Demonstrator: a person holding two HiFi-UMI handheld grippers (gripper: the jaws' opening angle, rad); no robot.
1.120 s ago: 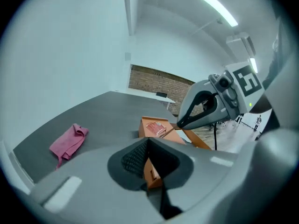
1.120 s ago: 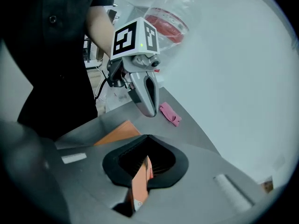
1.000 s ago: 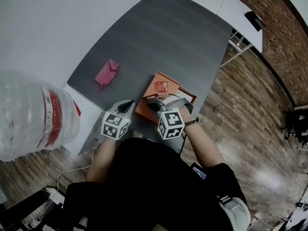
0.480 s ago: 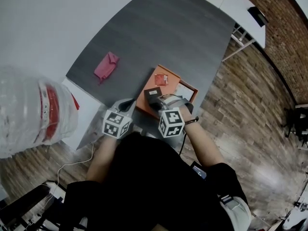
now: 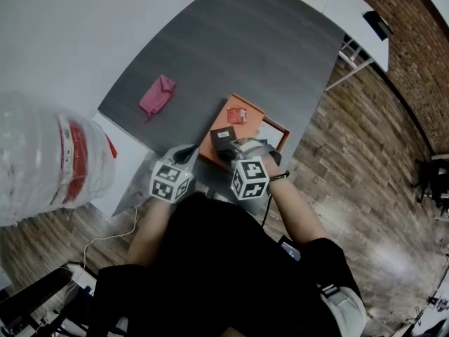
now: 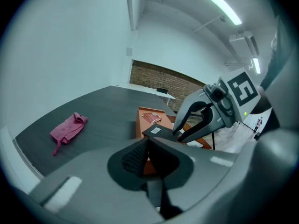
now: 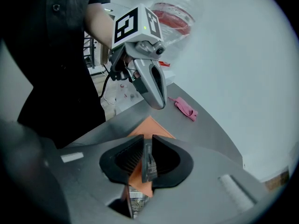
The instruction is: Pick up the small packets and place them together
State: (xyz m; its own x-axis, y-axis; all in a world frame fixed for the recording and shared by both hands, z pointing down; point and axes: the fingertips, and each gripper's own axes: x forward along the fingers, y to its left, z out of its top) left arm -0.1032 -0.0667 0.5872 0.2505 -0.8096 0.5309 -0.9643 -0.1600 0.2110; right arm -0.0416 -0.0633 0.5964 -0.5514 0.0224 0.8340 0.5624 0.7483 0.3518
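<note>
Starting big: a grey table (image 5: pixel 231 48) is seen, with a clear bag (image 5: pixel 49 160) off to the left. An orange box (image 5: pixel 247 125) is set at the table's near edge, and a pink cloth (image 5: pixel 157 95) is laid well to its left. The left gripper (image 6: pixel 148 143) is pressed together with nothing in it, just beside the box. A dark packet (image 6: pixel 159 132) is pinched edge-on by the right gripper (image 7: pixel 147 141) over the box's near corner. Its jaws have just been opening a little, with the pads touching the packet on both sides. A red packet (image 5: pixel 237 115) is lying inside the box, farther back.
</note>
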